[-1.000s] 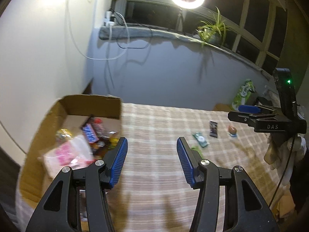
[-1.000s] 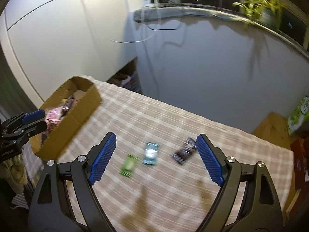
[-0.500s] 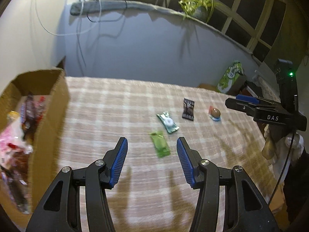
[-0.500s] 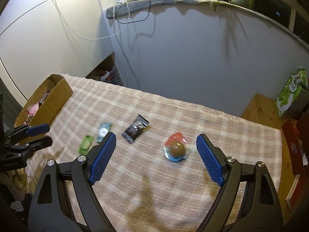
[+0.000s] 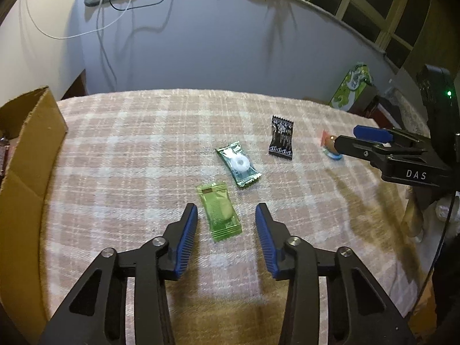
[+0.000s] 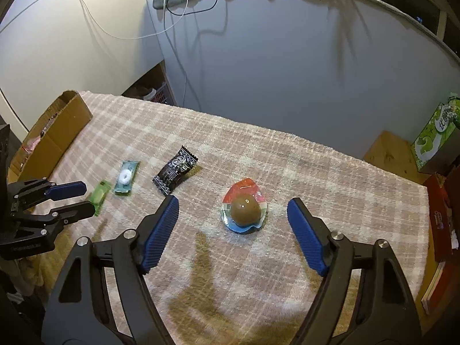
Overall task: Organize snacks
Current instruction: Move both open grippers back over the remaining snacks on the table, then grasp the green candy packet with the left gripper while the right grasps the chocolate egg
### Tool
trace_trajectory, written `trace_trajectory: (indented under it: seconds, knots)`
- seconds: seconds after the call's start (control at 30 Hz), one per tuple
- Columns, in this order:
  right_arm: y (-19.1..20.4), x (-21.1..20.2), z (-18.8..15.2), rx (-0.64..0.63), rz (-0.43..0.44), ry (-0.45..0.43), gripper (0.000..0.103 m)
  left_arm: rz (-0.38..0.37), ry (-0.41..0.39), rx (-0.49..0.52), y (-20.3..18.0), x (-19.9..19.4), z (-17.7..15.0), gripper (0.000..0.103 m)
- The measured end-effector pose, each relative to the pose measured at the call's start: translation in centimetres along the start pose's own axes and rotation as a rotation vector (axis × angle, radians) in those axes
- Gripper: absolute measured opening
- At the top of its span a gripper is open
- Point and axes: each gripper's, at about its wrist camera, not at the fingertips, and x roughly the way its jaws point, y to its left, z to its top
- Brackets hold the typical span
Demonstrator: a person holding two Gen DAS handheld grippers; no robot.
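Several snacks lie on the checked tablecloth (image 5: 129, 149). My left gripper (image 5: 226, 215) is open, its fingers either side of a light green packet (image 5: 220, 214). Beyond it lie a dark green ring-candy packet (image 5: 238, 164) and a black packet (image 5: 281, 141). My right gripper (image 6: 233, 210) is open around a brown egg-shaped sweet in a red and blue wrapper (image 6: 245, 210), just above the cloth. The right wrist view also shows the black packet (image 6: 175, 174), the ring-candy packet (image 6: 126, 177), the light green packet (image 6: 100, 196) and the left gripper (image 6: 77, 198).
A cardboard box (image 5: 26, 155) holding snacks stands at the table's left edge; it also shows in the right wrist view (image 6: 54, 141). A green carton (image 6: 434, 138) sits on a wooden stand beyond the right edge. A grey wall runs behind the table.
Both grippers have swung away from the box and come down toward the snacks. The left now brackets the light green packet, the right brackets the egg sweet. Both stayed open.
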Motion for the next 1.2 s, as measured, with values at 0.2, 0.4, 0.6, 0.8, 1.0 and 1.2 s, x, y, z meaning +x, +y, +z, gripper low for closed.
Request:
trace_trajectory:
  seconds: [0.2, 0.4, 0.6, 0.8, 1.0, 1.2]
  knots:
    - [0.0, 1.4, 0.1, -0.016, 0.005, 0.031, 0.066, 0.039, 0.012, 0.047, -0.9, 0.9, -0.1, 0.028]
    - [-0.1, 2.8, 0.1, -0.023, -0.01, 0.058, 0.06, 0.075, 0.002, 0.085, -1.5, 1.2, 0.0, 0.022]
    - [0.3, 3.3, 0.0, -0.042, -0.031, 0.071, 0.047, 0.086, -0.007, 0.106, -1.8, 1.4, 0.1, 0.021]
    - [0.3, 3.1, -0.2, -0.034, -0.02, 0.067, 0.041, 0.077, -0.014, 0.095, -1.6, 1.2, 0.0, 0.02]
    - [0.1, 2.3, -0.2, -0.017, -0.002, 0.051, 0.027, 0.068, -0.028, 0.086, -1.4, 0.3, -0.1, 0.02]
    - [0.1, 1.8, -0.5, -0.026, -0.004, 0.054, 0.027, 0.071, -0.038, 0.084, -1.3, -0.2, -0.2, 0.019]
